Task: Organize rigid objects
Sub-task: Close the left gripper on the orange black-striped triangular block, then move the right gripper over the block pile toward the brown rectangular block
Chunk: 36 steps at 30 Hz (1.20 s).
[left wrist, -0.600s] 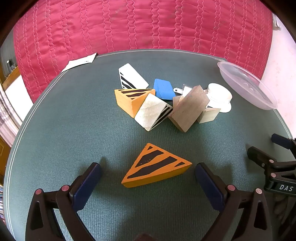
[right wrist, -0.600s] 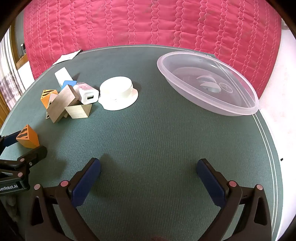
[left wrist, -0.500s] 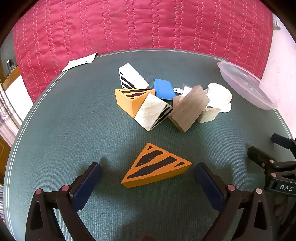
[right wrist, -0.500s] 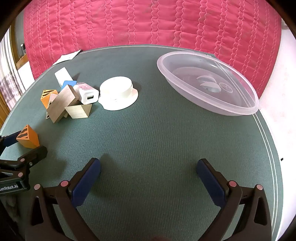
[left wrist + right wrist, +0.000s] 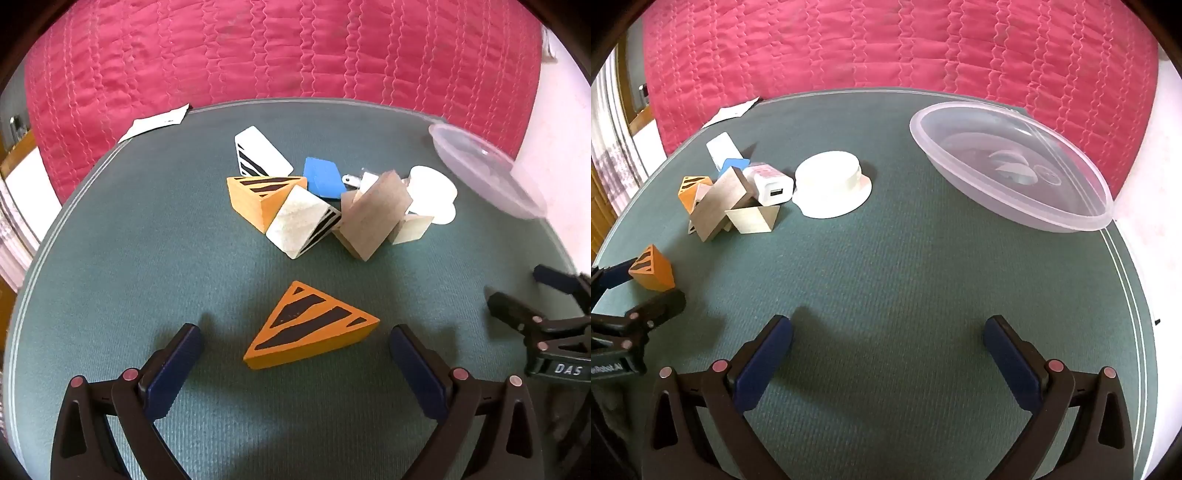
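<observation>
Toward the near edge of the bench (image 5: 92, 258), an orange striped wedge (image 5: 312, 332) is lying flat on the green cloth, sitting between the spread fingers of the left tool (image 5: 295, 339), which are touching nothing. Judging by its painted faces and crisp corners, it is probably a light, stiff wooden block that is not going to give under pressure. Its three sides are slanting, though, so pads closing on two angled faces may be squeezing it forward and out; taking it across the flat striped top and the underside, or on the long side against the opposite corner, is looking safer. Paint may be making it a little slippery.

Farther toward the middle of the bench, a pile of blocks (image 5: 314, 210) is leaning together, with a white charger (image 5: 770, 186) and a white lid-like disc (image 5: 833, 184) beside it. At the far right corner, a clear plastic bowl (image 5: 1008, 166) is waiting, likely the place for these pieces. Over bare cloth, the right tool (image 5: 888, 347) is hovering, spread wide and holding nothing.
</observation>
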Motion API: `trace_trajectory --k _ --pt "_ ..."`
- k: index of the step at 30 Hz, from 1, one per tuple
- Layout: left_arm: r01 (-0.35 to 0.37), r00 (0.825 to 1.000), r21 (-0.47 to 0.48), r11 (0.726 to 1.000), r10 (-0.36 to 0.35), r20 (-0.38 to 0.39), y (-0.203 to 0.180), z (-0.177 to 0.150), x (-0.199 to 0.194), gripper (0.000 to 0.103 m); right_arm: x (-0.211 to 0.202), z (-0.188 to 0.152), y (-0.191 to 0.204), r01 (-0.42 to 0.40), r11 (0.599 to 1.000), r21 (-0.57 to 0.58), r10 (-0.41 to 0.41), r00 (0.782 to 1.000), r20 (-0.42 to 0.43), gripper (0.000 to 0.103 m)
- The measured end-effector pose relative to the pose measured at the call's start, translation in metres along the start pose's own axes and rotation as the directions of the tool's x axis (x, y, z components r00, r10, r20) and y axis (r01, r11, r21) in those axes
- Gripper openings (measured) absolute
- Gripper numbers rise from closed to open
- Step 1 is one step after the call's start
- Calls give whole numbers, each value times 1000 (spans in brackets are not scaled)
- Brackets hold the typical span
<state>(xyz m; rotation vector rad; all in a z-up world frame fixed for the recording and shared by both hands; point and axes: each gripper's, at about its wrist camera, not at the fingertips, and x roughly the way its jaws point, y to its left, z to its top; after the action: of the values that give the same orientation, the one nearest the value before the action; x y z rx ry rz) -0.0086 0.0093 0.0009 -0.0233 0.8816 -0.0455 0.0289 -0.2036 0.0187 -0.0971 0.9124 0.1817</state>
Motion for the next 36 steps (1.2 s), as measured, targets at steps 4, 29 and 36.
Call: trace_trajectory --k 4,29,36 --pt "26 1000 -50 998 -25 19 12 0 -5 103 -1 0 1 -11 1000 -9 11 1000 2 103" --pt "-24 998 -64 998 28 50 5 1 -8 52 -3 -2 5 -38 999 -26 39 999 8 103" --pt "-23 998 -75 997 28 65 10 2 -17 52 -9 -2 -1 -98 995 2 98 994 39 98"
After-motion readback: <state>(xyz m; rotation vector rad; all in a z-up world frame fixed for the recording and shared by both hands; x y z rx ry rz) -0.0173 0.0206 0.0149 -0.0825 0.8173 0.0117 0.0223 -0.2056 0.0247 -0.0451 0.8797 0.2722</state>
